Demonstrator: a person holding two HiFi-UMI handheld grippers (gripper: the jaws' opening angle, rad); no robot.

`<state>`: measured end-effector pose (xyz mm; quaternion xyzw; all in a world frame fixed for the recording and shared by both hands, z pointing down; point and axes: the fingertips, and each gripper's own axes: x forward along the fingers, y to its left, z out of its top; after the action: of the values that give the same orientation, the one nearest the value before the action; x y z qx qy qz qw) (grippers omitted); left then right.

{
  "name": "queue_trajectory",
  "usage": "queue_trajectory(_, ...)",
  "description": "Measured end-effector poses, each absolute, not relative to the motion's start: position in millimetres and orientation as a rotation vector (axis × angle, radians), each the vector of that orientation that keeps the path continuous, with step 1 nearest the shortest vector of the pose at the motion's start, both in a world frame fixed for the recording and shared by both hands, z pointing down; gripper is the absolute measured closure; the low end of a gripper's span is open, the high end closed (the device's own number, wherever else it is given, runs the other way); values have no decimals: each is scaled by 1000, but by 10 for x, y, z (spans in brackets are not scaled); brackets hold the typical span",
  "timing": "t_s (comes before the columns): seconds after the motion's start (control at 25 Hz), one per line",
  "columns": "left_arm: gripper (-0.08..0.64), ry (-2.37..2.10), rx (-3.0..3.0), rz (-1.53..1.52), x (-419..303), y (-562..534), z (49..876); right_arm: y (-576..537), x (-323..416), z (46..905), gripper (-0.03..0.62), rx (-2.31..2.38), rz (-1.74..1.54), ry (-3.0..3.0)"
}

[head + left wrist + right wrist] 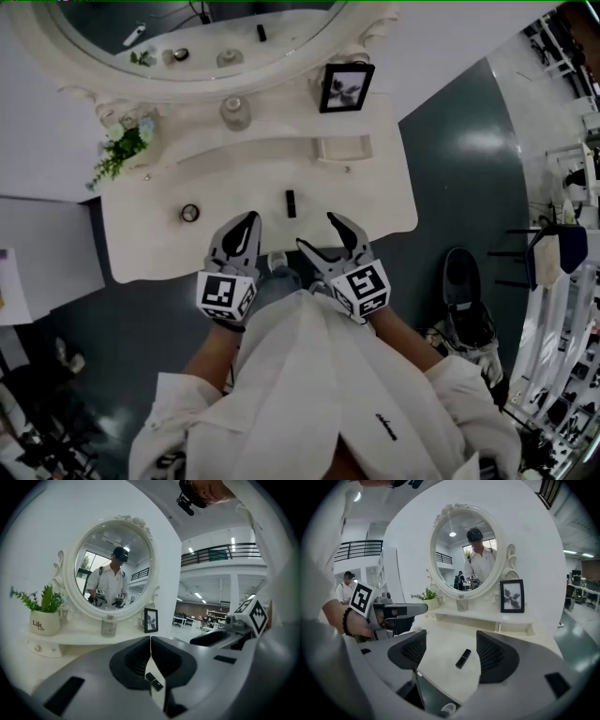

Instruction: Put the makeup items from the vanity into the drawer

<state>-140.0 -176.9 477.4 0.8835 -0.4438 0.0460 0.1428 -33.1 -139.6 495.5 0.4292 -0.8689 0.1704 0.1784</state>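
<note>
A black lipstick (pixel 291 202) lies on the white vanity top (pixel 375 202), just beyond both grippers. A small round compact (pixel 190 213) sits to its left. My left gripper (pixel 251 220) hovers at the vanity's front edge, shut and empty; in the left gripper view its jaws (pixel 150 640) meet, and the lipstick (pixel 153 681) shows through the gap below them. My right gripper (pixel 317 232) is open beside it. In the right gripper view the lipstick (pixel 463 658) lies on the top between and ahead of the open jaws (pixel 451 639), untouched. No open drawer shows.
An oval mirror (pixel 197 37) stands at the back, with a glass jar (pixel 235 112), a photo frame (pixel 346 87) and a potted plant (pixel 122 150) on the raised shelf. A small shelf drawer (pixel 342 148) is closed. A stool (pixel 466 291) stands on the floor at the right.
</note>
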Motion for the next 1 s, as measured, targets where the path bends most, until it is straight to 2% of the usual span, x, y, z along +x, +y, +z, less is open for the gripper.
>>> queue_trajectory(1.0, 529, -1220, 2381, 273, -1291, -2134, 5695, -1963, -549, 6264, 258, 1105, 587, -2175)
